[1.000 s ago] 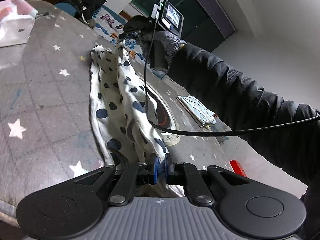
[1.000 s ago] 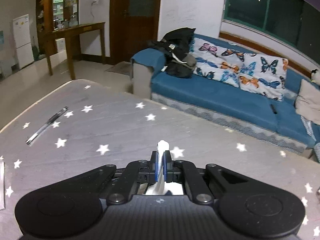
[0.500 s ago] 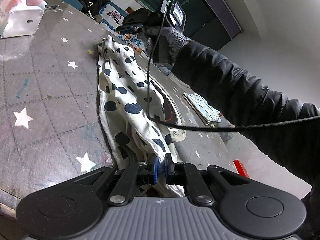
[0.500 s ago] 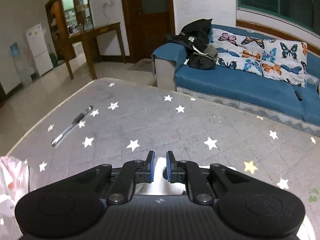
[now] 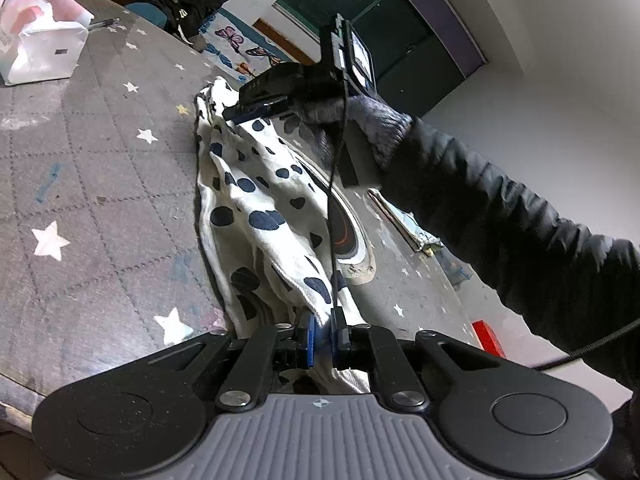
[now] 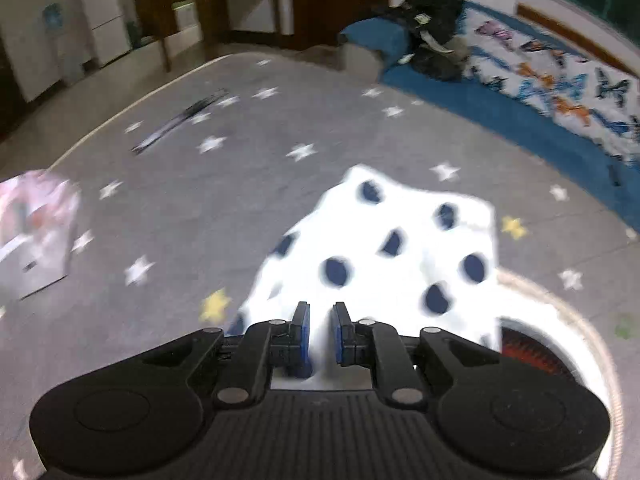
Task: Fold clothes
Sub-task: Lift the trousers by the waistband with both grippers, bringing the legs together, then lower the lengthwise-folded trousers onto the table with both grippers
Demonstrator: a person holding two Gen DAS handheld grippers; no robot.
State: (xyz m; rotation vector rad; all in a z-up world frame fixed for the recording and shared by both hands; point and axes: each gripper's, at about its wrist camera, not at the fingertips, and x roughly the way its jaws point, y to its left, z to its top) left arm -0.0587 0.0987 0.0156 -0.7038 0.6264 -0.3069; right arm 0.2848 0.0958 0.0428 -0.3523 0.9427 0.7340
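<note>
A white cloth with dark blue dots (image 5: 256, 204) lies in a long bunched strip on the grey star-print table (image 5: 100, 168). My left gripper (image 5: 326, 334) is shut on the cloth's near end at the table's front edge. My right gripper (image 5: 256, 110) hovers over the cloth's far end, held by a gloved hand. In the right wrist view the right gripper (image 6: 319, 320) is open and empty, with the dotted cloth (image 6: 384, 248) spread flat below and beyond its fingers.
A white and pink paper bag (image 5: 40, 48) stands at the table's far left, also in the right wrist view (image 6: 36, 232). A pen (image 6: 180, 120) lies beyond it. A round mat (image 5: 348, 232) and a folded striped cloth (image 5: 404, 220) lie right. A blue sofa (image 6: 520, 92) is behind.
My right gripper opened, let go of the cloth's far end and pulled back above it. The left gripper stayed shut on the near end.
</note>
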